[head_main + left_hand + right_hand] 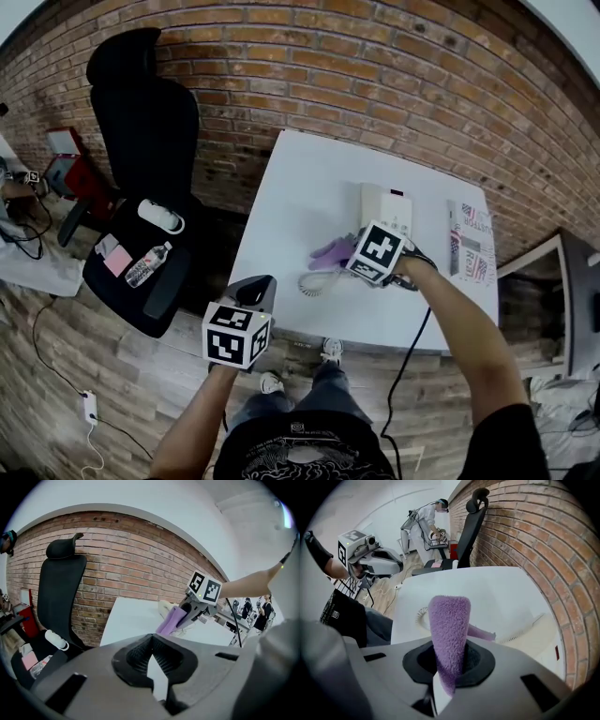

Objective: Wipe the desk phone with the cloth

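Note:
The cream desk phone point(384, 208) lies on the white table point(291, 197), its coiled cord point(315, 282) trailing toward the front edge. My right gripper point(352, 251) hovers over the phone's near end, shut on a purple fuzzy cloth point(329, 251) that sticks out leftward. In the right gripper view the cloth point(449, 620) rises from between the jaws of the right gripper point(448, 665), with the phone point(541, 634) off to the right. My left gripper point(264, 280) hangs off the table's front-left edge with nothing in it. Seen along its own jaws, the left gripper point(150, 643) is shut.
A black office chair point(141, 159) stands left of the table, holding a bottle point(147, 265), a white object and pink notes. A printed leaflet point(472, 242) lies at the table's right. A brick wall point(375, 75) runs behind. A person point(423, 522) stands far back.

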`<move>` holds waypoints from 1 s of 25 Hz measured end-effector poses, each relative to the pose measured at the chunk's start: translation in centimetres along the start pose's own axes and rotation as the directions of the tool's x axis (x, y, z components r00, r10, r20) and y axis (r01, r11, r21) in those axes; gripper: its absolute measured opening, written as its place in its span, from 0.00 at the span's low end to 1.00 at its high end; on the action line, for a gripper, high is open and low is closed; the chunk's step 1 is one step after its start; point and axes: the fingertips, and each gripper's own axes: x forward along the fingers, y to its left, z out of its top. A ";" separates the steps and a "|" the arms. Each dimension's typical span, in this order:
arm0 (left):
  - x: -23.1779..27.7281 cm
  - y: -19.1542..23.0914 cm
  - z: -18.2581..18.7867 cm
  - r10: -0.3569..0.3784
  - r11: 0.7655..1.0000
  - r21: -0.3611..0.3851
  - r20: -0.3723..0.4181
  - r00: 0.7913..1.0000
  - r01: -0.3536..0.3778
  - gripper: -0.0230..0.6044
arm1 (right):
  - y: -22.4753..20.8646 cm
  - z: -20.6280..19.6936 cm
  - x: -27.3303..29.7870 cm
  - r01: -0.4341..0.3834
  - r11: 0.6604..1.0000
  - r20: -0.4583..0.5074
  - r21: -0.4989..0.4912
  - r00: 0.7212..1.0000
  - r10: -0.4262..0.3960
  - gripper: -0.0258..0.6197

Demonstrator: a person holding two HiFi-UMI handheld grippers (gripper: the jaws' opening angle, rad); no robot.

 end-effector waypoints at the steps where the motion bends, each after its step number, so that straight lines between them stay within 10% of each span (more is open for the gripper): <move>1: 0.1 -0.1 0.0 -0.009 1.000 0.008 -0.002 1.000 0.009 0.04 | 0.1 0.0 -0.2 0.009 1.000 0.019 0.018 1.000 -0.009 0.11; 12: 0.8 -2.1 3.5 -0.075 0.993 0.098 0.020 0.997 0.073 0.04 | 1.7 0.3 -8.2 0.101 0.964 0.336 0.244 0.924 -0.182 0.11; 25: 1.5 -5.9 8.9 -0.137 0.978 0.168 0.081 0.987 0.122 0.04 | 2.8 -6.4 -20.6 0.241 0.784 0.484 0.572 0.672 -0.560 0.11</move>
